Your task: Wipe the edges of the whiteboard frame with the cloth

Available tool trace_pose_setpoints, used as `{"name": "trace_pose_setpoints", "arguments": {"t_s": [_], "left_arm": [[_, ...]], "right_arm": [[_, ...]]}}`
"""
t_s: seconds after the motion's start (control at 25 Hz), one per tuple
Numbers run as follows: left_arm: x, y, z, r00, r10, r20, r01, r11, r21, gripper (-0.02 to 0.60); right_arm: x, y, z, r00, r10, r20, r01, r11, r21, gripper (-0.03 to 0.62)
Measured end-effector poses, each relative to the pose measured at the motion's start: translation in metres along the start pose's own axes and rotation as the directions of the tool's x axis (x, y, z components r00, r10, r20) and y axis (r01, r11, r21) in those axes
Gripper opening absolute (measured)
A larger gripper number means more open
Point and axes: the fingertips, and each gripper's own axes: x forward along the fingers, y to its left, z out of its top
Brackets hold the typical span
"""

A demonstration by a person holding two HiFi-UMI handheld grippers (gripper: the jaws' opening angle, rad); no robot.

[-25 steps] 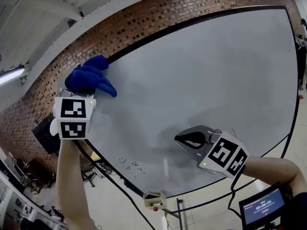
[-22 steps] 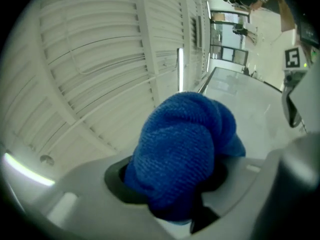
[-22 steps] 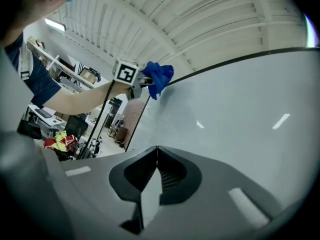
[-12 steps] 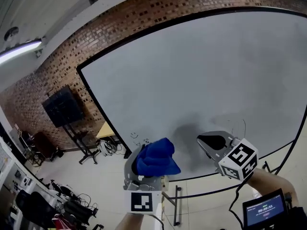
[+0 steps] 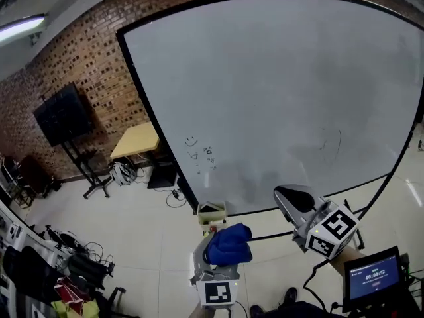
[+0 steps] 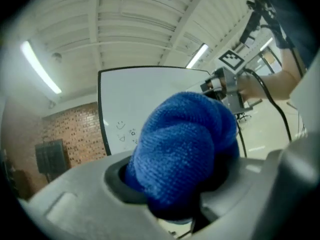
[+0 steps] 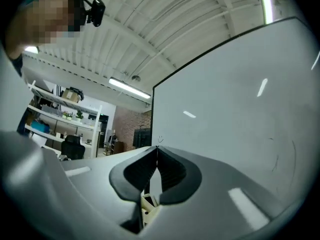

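Brick wall (image 5: 86, 52), black screen on a stand (image 5: 63, 114), yellow table (image 5: 136, 140), pale floor (image 5: 142, 244), ceiling tube light (image 5: 20, 26).

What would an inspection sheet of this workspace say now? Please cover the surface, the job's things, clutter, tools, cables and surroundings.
Surface: whiteboard mostly clean; small doodles near its lower left corner.
Job's things: black frame around the board; blue cloth bunched up, below the board and away from the frame.
Clutter: small holder at the board's lower left corner.
Tools: left tool shut on the cloth; right tool shut, empty, near the bottom edge.
Cables: loose cables on the floor; a black cable hangs below the right tool.
Surroundings: brick wall, TV on a stand, yellow table, small screen.
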Motion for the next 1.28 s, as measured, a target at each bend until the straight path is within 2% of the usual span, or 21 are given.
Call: {"name": "trace_pose_setpoints", "arguments": {"t_s": [0.12, 0.24, 0.36, 0.44, 0.72, 0.96, 1.12, 1.28], "left_arm": [[-0.01, -0.006, 0.011, 1.0, -0.027, 0.008, 0.027, 0.998, -0.063, 0.222], [-0.019, -0.016, 0.026, 0.998, -0.049, 0.039, 0.051, 0.997, -0.059, 0.222], [-0.019, -0.034, 0.031, 0.996, -0.086, 0.037, 0.088, 0.995, -0.041, 0.222], [-0.015, -0.052, 0.03, 0.994, -0.109, 0.029, 0.11, 0.991, -0.078, 0.222], [0.003, -0.116, 0.028, 0.979, -0.205, 0.007, 0.201, 0.953, -0.228, 0.223], [0.005, -0.142, 0.025, 0.975, -0.223, -0.02, 0.213, 0.951, -0.226, 0.224], [0.003, -0.155, 0.021, 0.967, -0.252, -0.03, 0.237, 0.941, -0.243, 0.224], [0.004, -0.15, 0.018, 0.968, -0.248, -0.02, 0.233, 0.931, -0.281, 0.223]], "right_arm": [[-0.014, 0.013, 0.005, 0.999, -0.048, 0.012, 0.049, 0.996, -0.076, 0.011], [-0.03, 0.025, 0.003, 0.997, -0.067, 0.022, 0.069, 0.993, -0.098, 0.011], [-0.047, 0.025, -0.011, 0.995, -0.091, 0.041, 0.096, 0.988, -0.119, 0.011], [-0.06, 0.019, -0.024, 0.992, -0.115, 0.043, 0.12, 0.984, -0.133, 0.011], [-0.114, -0.013, -0.06, 0.984, -0.18, 0.008, 0.181, 0.981, -0.068, 0.011], [-0.144, -0.028, -0.076, 0.976, -0.219, -0.011, 0.218, 0.974, -0.061, 0.011], [-0.155, -0.031, -0.08, 0.968, -0.25, -0.015, 0.248, 0.965, -0.081, 0.011], [-0.147, -0.028, -0.094, 0.966, -0.253, -0.043, 0.248, 0.964, -0.099, 0.011]]}}
